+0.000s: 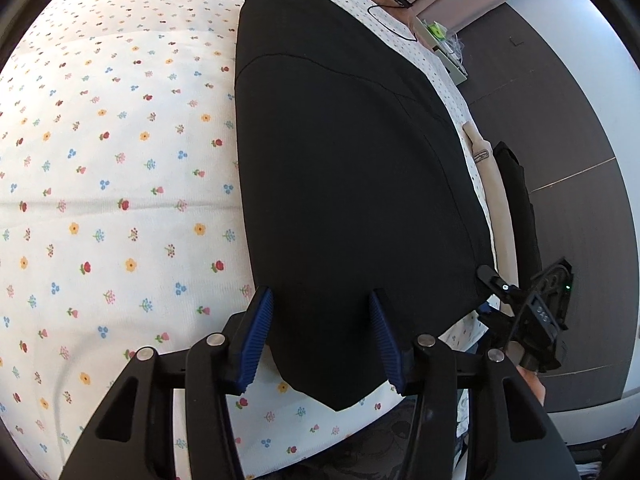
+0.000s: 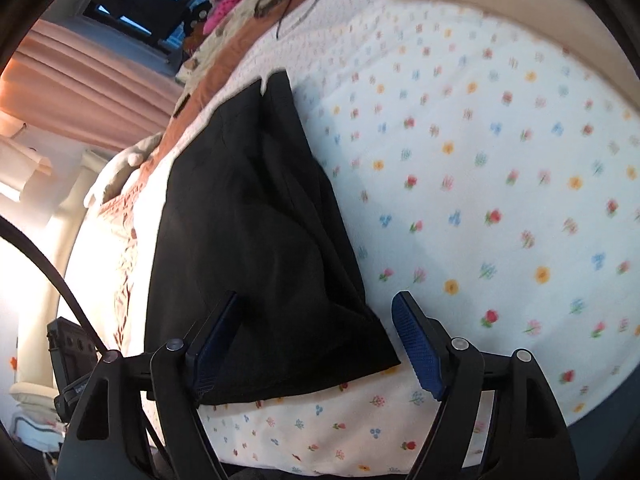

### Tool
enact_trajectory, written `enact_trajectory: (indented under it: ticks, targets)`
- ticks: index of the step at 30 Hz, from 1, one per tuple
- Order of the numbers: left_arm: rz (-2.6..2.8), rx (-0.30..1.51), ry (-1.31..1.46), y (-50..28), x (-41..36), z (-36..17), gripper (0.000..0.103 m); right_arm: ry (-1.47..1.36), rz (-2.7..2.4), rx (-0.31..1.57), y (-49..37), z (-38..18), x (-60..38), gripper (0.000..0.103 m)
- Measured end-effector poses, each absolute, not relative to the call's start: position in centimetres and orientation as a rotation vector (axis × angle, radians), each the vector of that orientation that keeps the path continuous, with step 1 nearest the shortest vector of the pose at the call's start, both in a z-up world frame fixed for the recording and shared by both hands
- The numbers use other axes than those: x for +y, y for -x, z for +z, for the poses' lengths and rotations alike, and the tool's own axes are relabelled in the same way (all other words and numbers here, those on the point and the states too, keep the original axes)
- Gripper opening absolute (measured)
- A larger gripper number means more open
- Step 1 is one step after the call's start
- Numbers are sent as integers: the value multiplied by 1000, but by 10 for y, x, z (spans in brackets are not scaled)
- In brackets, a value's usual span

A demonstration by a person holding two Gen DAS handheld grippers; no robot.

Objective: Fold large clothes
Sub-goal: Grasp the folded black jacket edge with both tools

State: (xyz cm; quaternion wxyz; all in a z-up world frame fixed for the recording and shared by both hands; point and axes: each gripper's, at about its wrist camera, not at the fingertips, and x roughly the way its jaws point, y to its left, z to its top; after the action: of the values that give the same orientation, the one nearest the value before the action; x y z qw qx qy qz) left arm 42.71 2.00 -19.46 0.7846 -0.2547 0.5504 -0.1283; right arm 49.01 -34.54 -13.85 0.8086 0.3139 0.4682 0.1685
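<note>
Both grippers sit low over the near edge of the bed, and neither has a clamp on anything. Left gripper has its blue pads about half apart, straddling the near corner of the black garment; cloth lies between them but I can't see the pads pressing on it. Right gripper stands wider, jaws clearly apart, the other near corner of the garment lying loose between them, the right pad out over bare sheet.

That garment lies in a long dark strip on the floral sheet, running away from the person toward the far end of the bed, its right side close to the bed edge. It looks already doubled lengthwise; in the right wrist view there are soft ridges and a layered edge.

Handling, as I judge it: light, limp, no stiffness at all, so it'll sag and drag if lifted by one point. Probably a bit slick, too. Best hold is the two near corners, pinching all layers together, both sides lifted evenly so the fold doesn't slide open.
</note>
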Motion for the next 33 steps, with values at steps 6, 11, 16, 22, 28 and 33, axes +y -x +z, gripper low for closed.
enact_trajectory:
  ticks: [6, 11, 16, 22, 28, 33]
  targets:
    - [-292, 1189, 532, -422, 14, -198, 43, -700, 405, 996, -480, -140, -348, 21]
    - [-293, 1183, 520, -415, 14, -196, 32, -668, 420, 987, -466, -130, -341, 15]
    - [-314, 1187, 504, -398, 21, -189, 30, -687, 444, 1006, -448, -128, -333, 15]
    - [-337, 1215, 477, -365, 29, -185, 30, -662, 493, 1061, -417, -129, -325, 15]
    - [-346, 1254, 545, -362, 42, -187, 32, -587, 485, 1071, -413, -119, -334, 34]
    - [-360, 1245, 594, -372, 53, -182, 68, -606, 448, 973, -427, -99, -358, 83]
